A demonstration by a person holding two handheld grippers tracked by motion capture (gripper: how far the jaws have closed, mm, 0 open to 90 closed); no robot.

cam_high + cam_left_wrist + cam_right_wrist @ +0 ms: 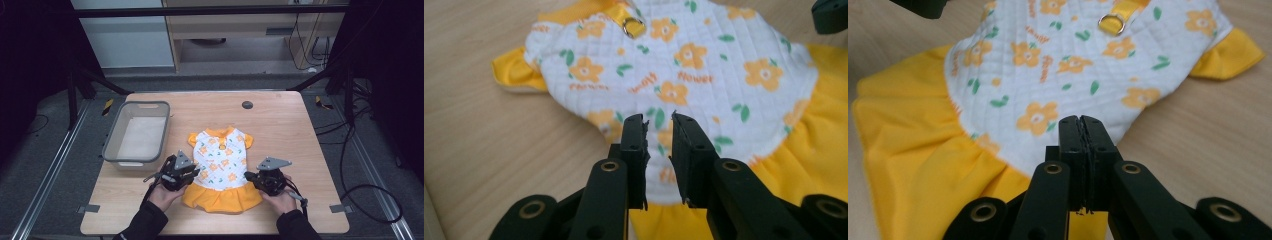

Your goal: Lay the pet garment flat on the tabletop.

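Left tool (pixel 659 125) slightly parted over dress (pixel 220 162), right tool (pixel 1081 125) closed, perhaps pinching it

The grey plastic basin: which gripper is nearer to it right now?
Left. The left gripper sits just off the grey plastic basin's near right corner, at the dress's left edge. The right gripper is across the dress, farther away.

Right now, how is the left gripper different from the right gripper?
The left gripper has a small gap between its jaws, with nothing pinched; the right gripper has its jaws pressed together. The left one sits at the little flowered dress by its left edge, the right one by its right edge. Both are black, hand-held, and point at the dress.
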